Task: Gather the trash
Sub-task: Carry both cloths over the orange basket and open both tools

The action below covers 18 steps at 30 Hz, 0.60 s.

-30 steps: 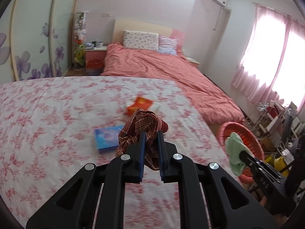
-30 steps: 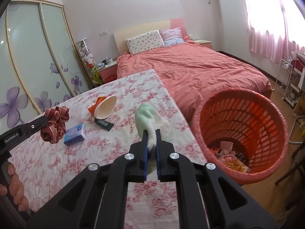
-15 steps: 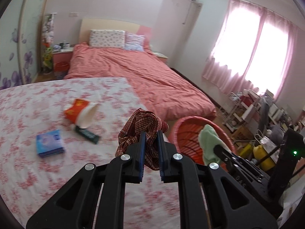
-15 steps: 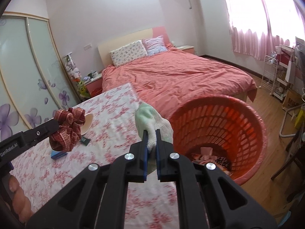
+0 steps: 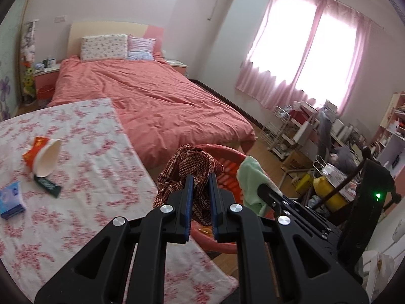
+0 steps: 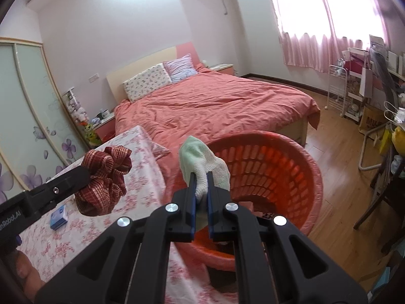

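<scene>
Your left gripper (image 5: 201, 177) has its fingers pinched narrow on a bunched red-and-cream woven cloth (image 5: 188, 169), whose lower folds are hidden behind the blue pads. In the right wrist view the same cloth (image 6: 103, 179) hangs at the tip of that gripper (image 6: 87, 174), above the edge of the floral-covered table (image 6: 141, 152). Your right gripper (image 6: 201, 177) is likewise clamped tight on a pale green and white sock (image 6: 202, 162); the part of the sock below the pads is cut off by the black finger bodies. Seen from the left wrist, the sock (image 5: 250, 177) juts up from the right gripper's tip (image 5: 260, 188), in front of the orange laundry basket (image 5: 227, 157), most of which is blocked by both tools and the cloth. The right wrist view shows the basket (image 6: 291, 167) far better: it stands on the wood floor just beside the table, with the sock held in front of its near rim. At its bottom lie a few small scraps, pinkish and dark, too hidden by your fingers to name. Out on the table remain a tipped paper cup (image 5: 46, 158) with a red wrapper, a dark green packet (image 5: 48, 186) touching it, and a blue tissue pack (image 5: 11, 200). Part of your hand (image 6: 25, 273) shows at the lower left edge, blurred.
</scene>
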{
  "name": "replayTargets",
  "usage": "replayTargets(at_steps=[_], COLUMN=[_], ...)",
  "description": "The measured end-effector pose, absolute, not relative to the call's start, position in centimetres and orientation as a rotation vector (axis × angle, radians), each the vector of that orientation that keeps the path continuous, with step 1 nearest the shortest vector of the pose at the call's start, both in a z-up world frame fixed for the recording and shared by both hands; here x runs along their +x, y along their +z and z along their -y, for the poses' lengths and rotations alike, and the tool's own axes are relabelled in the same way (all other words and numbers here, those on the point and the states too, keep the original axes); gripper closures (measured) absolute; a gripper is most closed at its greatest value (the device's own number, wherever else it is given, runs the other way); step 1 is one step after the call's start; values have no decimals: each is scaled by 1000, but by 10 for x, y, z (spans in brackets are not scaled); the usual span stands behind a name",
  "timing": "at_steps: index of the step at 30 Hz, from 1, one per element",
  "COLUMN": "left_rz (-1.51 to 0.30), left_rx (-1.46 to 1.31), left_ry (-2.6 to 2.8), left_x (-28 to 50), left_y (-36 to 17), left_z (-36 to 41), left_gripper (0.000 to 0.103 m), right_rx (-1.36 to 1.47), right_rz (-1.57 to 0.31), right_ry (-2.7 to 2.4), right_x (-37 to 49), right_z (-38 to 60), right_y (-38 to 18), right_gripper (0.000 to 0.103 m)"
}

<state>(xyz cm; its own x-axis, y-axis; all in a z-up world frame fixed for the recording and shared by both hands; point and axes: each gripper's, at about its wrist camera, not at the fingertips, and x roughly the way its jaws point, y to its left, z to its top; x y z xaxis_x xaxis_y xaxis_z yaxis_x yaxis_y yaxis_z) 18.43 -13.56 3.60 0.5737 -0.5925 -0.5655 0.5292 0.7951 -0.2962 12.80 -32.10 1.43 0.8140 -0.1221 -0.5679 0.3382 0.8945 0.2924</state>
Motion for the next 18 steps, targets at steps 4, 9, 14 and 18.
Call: replayTargets(at_steps=[4, 9, 14, 18], left_rz=[-716, -739, -754, -763], left_rx=[-94, -92, -81, -82], left_ry=[-689, -716, -733, -746], left_x=[185, 187, 188, 190], left_y=[31, 26, 22, 20], left_z=[151, 166, 180, 188], left_gripper=[91, 91, 91, 91], right_rx=[418, 438, 449, 453], right_rz=[-567, -563, -560, -558], right_ry=[-280, -304, -314, -321], right_x=[125, 125, 127, 130], right_z=[337, 353, 364, 368], right_y=[9, 4, 0, -2], right_gripper=[95, 95, 95, 95])
